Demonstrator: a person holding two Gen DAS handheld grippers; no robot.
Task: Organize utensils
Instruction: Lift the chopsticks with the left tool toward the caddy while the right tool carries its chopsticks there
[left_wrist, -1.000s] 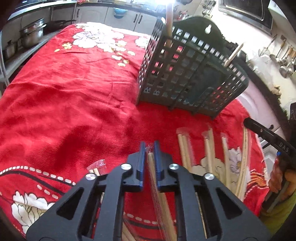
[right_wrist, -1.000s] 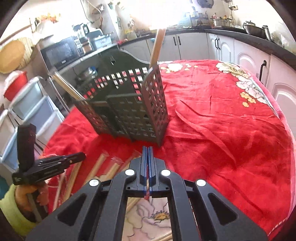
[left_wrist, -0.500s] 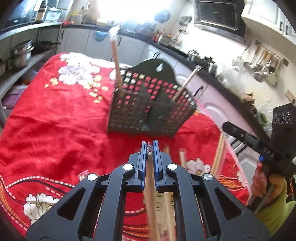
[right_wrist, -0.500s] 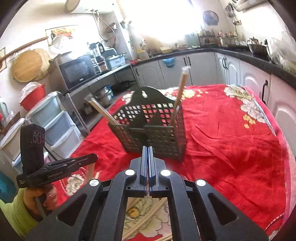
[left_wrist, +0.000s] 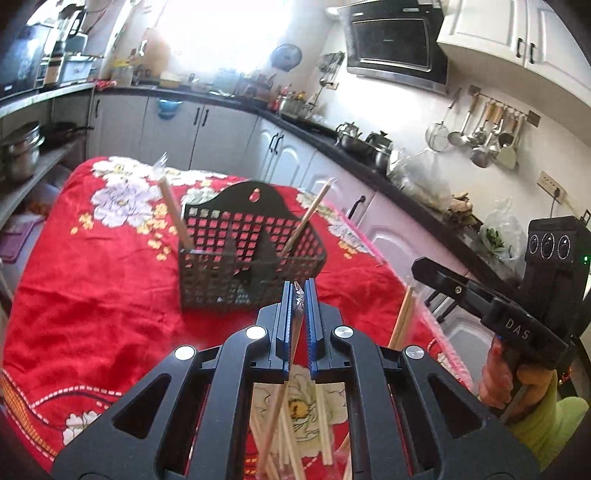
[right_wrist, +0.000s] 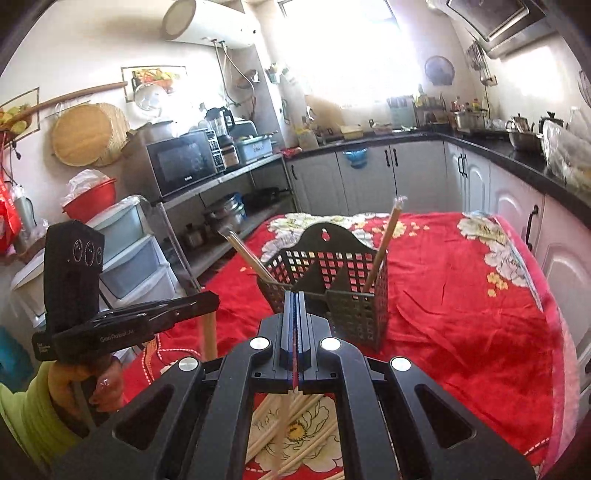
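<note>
Between the nearly closed fingers of the left gripper (left_wrist: 300, 295) hangs a wrapped chopstick pair (left_wrist: 275, 413); the right gripper (right_wrist: 294, 299), pinched tight, seems to hold another pair (right_wrist: 286, 417). Beyond stands the black basket (left_wrist: 251, 254) on the red cloth (left_wrist: 92, 295), two pairs upright inside.

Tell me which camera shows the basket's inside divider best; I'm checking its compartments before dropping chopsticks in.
The right wrist view: it looks down into the black utensil basket, so the divider and both open compartments show, a wrapped chopstick pair leaning in each. The left wrist view shows the basket lower, and the divider mostly through the front grid.
</note>
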